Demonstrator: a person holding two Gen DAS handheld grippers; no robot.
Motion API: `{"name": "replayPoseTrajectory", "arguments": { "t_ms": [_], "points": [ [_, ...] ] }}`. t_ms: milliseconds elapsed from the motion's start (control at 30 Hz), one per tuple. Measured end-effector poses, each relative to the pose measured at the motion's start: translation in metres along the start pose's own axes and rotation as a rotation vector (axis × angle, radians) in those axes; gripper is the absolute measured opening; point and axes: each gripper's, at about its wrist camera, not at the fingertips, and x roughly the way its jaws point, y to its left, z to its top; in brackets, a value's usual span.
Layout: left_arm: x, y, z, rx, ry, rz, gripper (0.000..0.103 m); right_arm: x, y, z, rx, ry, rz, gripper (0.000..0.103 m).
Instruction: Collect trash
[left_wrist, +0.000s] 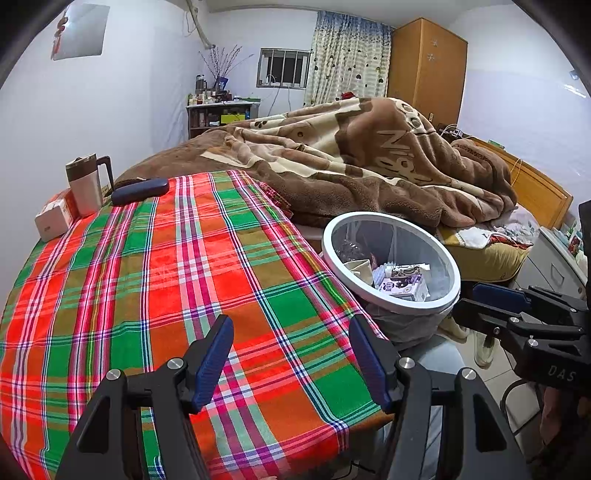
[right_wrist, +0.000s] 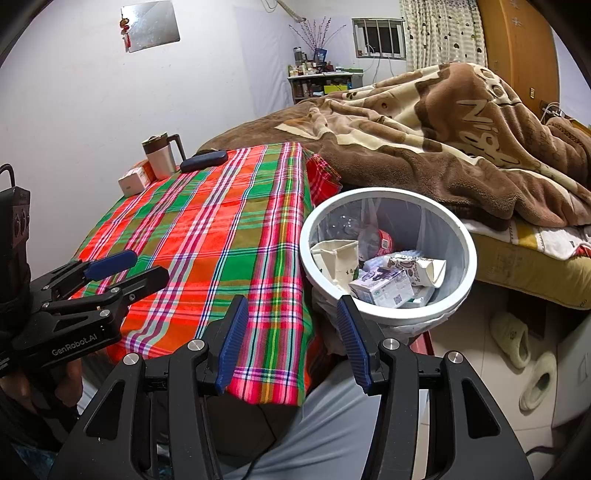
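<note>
Bedroom scene, two wrist views, read L to R.

Far left corner of table (left_wrist: 155, 258) w/ red-green plaid cloth: small white-orange box (left_wrist: 55, 218), touching or just beside it a steel mug w/ dark handle (left_wrist: 86, 186), then a dark blue case (left_wrist: 140, 191) lying flat at the far edge. Rest of cloth bare.

Left gripper (left_wrist: 291, 354) low over the near edge of table, fingers spread wide, blue pads (left_wrist: 214, 362) facing each other, nothing held. Same gripper visible from the side in right wrist view (right_wrist: 125, 269), jaws parted there too.

Just off table's right edge: white-rimmed trash bin (right_wrist: 467, 236) w/ clear liner, close against the cloth's hanging side. Trash inside: cream paper bag (right_wrist: 336, 254) on left, red-labelled clear bottle (right_wrist: 384, 240) behind, purple-white carton (right_wrist: 382, 290) in front, crumpled patterned carton (right_wrist: 417, 267) at right.

Right gripper (right_wrist: 291, 332) over table's near right corner, next to bin rim, fingers wide apart, empty. Seen also in left wrist view at right side (left_wrist: 491, 299); how far open can't be told from that angle.

Behind and right of the bin: bed w/ rumpled brown blanket (right_wrist: 424, 140). Floor at lower right: pair of pale slippers (right_wrist: 524, 354).
</note>
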Motion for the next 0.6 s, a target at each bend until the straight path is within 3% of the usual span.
{"name": "replayPoseTrajectory", "arguments": {
  "t_ms": [600],
  "points": [
    [0.0023, 0.0036, -0.0024, -0.005, 0.008, 0.014, 0.064, 0.0014, 0.0018, 0.0003, -0.001, 0.003, -0.001, 0.051]
  ]
}}
